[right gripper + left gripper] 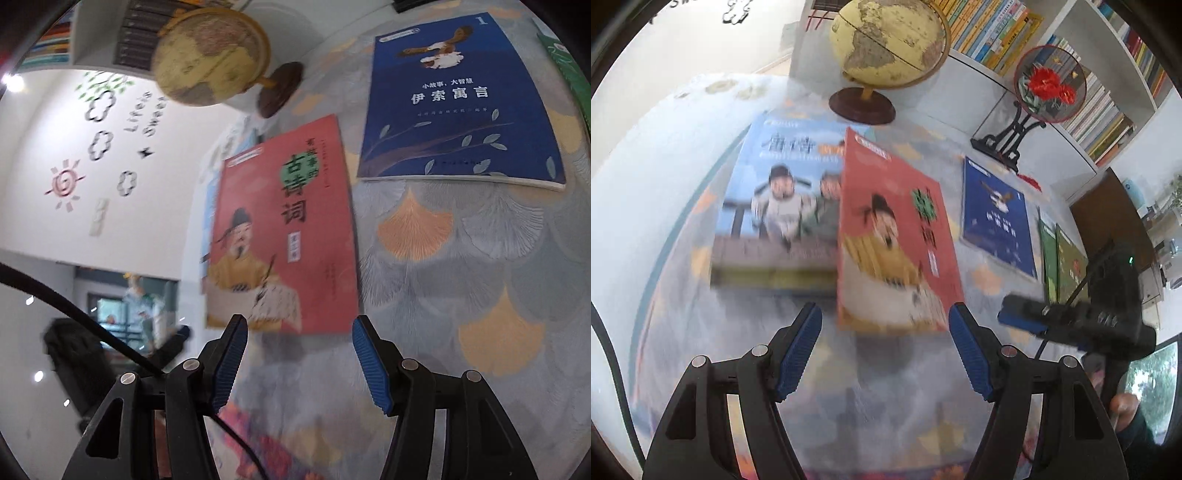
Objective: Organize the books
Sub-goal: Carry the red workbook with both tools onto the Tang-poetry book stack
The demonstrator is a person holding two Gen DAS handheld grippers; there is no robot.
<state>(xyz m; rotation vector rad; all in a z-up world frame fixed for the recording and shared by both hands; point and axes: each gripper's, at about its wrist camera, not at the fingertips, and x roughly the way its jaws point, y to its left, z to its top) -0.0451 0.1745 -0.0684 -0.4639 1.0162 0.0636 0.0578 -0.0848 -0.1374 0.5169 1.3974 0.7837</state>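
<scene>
Leaf-patterned tablecloth (480,258): red book (894,236) overlapping pale-blue book (775,206); left gripper (884,347) and right gripper (295,362) jaws apart, empty.

1. Left hand-held gripper (884,325): black frame, blue ribbed pads (799,350), silver screws.
2. Right hand-held gripper (299,339): same black frame, blue ribbed pads (371,365), silver screws.
3. Black cable (74,317) runs behind it.

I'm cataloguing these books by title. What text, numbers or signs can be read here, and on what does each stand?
"小故事,大智慧", "伊索寓言", "1": blue book.
"古诗词": red book; its small print is blurred.
"唐诗": light blue book; the rest is smeared.
Wall lettering: too blurred to read surely.
Green books and shelf spines: too small.
</scene>
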